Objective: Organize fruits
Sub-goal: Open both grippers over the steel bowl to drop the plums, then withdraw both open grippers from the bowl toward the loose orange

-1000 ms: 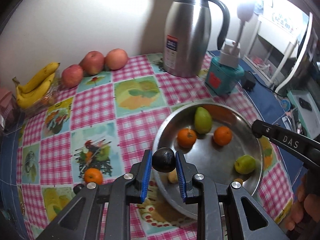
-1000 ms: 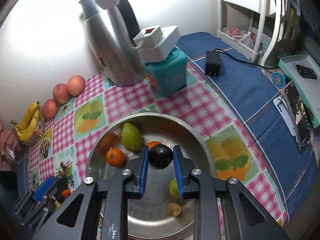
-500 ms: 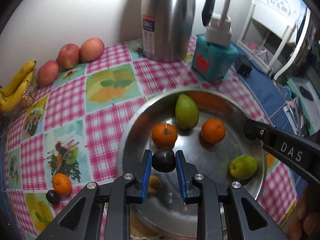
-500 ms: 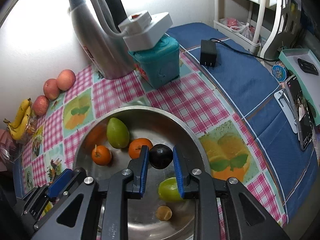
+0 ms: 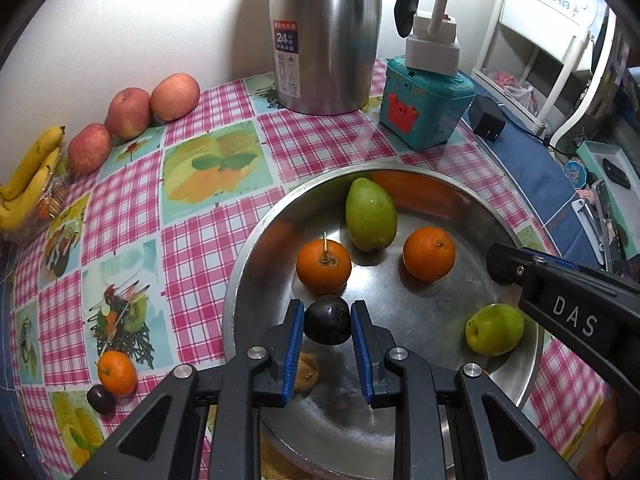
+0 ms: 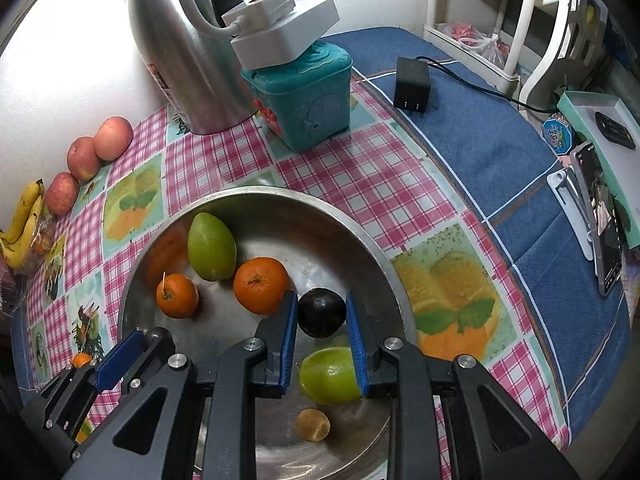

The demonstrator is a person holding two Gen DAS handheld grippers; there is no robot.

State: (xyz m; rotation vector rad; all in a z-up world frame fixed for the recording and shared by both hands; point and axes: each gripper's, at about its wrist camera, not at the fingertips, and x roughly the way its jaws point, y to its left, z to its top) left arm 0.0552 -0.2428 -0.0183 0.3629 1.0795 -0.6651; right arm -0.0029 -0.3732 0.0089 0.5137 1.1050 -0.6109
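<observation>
My left gripper (image 5: 327, 322) is shut on a dark plum (image 5: 328, 320) and holds it above the near left part of the steel bowl (image 5: 248, 264). My right gripper (image 6: 322, 318) is shut on another dark plum (image 6: 322, 312) above the bowl's right side (image 6: 384, 264). The bowl holds two oranges (image 5: 323, 266) (image 5: 429, 254), a green mango (image 5: 370, 214), a green round fruit (image 5: 495, 329) and a small brown fruit (image 6: 313, 424). An orange (image 5: 117, 373) and a dark plum (image 5: 101, 399) lie on the cloth left of the bowl.
Three apples (image 5: 130, 112) and bananas (image 5: 28, 184) lie along the back left wall. A steel thermos jug (image 5: 326, 36) and a teal box (image 5: 424, 108) with a white power strip stand behind the bowl. A black adapter (image 6: 412, 84) lies on the blue cloth to the right.
My left gripper has carried its plum from the bowl's near left edge to over the bowl. My right gripper has moved its plum right and lower, toward the bowl's right side.
</observation>
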